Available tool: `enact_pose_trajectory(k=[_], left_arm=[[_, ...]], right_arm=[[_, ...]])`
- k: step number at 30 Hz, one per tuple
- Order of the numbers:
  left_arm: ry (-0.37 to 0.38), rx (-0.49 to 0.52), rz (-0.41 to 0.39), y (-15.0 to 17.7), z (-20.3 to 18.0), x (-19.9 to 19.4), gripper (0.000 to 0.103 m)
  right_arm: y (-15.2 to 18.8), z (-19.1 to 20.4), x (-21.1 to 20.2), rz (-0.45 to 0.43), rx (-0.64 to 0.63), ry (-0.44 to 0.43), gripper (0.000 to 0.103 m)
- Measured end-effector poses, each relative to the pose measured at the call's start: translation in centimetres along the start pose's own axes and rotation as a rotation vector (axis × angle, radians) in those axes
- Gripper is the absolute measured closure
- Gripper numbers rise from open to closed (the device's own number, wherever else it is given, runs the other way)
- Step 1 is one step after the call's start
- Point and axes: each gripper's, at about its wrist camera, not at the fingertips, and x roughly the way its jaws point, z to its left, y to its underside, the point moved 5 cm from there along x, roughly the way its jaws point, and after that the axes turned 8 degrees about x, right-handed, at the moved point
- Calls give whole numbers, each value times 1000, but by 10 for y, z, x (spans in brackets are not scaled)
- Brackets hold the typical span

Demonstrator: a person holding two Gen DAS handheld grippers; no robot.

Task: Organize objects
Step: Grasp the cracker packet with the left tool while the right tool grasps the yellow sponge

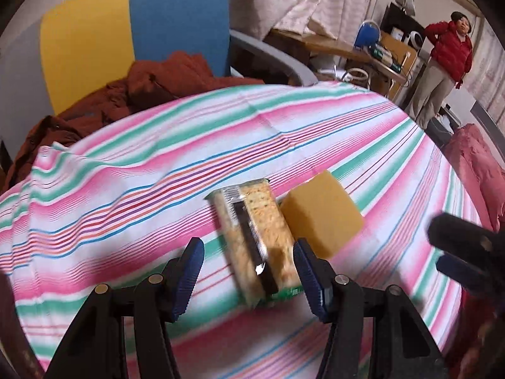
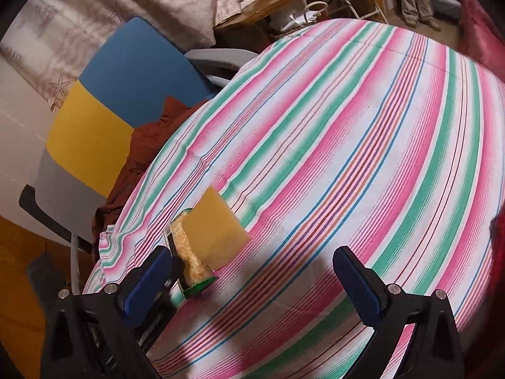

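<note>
A clear packet of crackers (image 1: 252,237) with a dark seam and a green end lies on the striped tablecloth (image 1: 157,158). A yellow block (image 1: 322,214) rests against its right side. My left gripper (image 1: 247,252) is open, its blue pads on either side of the packet's near end; the left pad stands clear of it. In the right wrist view the packet (image 2: 189,259) and the yellow block (image 2: 217,230) sit beside my left fingertip. My right gripper (image 2: 252,271) is open over bare cloth with nothing between its fingers. Its dark tips (image 1: 457,252) show at the right edge of the left wrist view.
A chair with a yellow and blue back (image 1: 135,31) stands at the table's far left, with rust-brown clothing (image 1: 142,88) heaped on it. A person in a red jacket (image 1: 448,50) stands far right. A red cloth (image 1: 479,170) lies past the table's right edge.
</note>
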Motion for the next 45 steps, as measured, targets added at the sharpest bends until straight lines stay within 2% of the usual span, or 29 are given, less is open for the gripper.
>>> enact_pose_trajectory(k=[9,11,16,20,24,29,31,33,37,42,44,45], left_arm=[[-30,5,54,-10,1,36,43],[-31,-3,40,-6,6,34,50],[-28,-10,32,21,14,16,52],[-27,-29,20,59,19,-10,52],[-44,-33,4,100,20,-40,52],[-51,-30,-27,140,17,-67,52],[-52,-20,-41,145,17,-70,52],[-46,-11,-52,143,17,-68,52],[-42,-4,-85,145,18,-67,52],[-20,-18,-101,146,21,-67,52],[-25,-14,-106,146,20,-66,52],[-28,-10,-105,146,20,-65,51]], right_arm=[[2,2,6,22,-13,3,0],[2,0,8,24,-10,14,0],[3,1,12,37,-19,25,0],[8,6,15,53,-55,25,0],[17,17,21,87,-120,20,0],[27,35,22,66,-250,50,2],[32,41,24,67,-294,61,8],[36,46,27,81,-315,74,10],[33,63,37,53,-415,143,10],[21,76,68,-4,-514,252,10],[19,74,78,3,-528,257,15],[19,72,83,8,-535,263,24]])
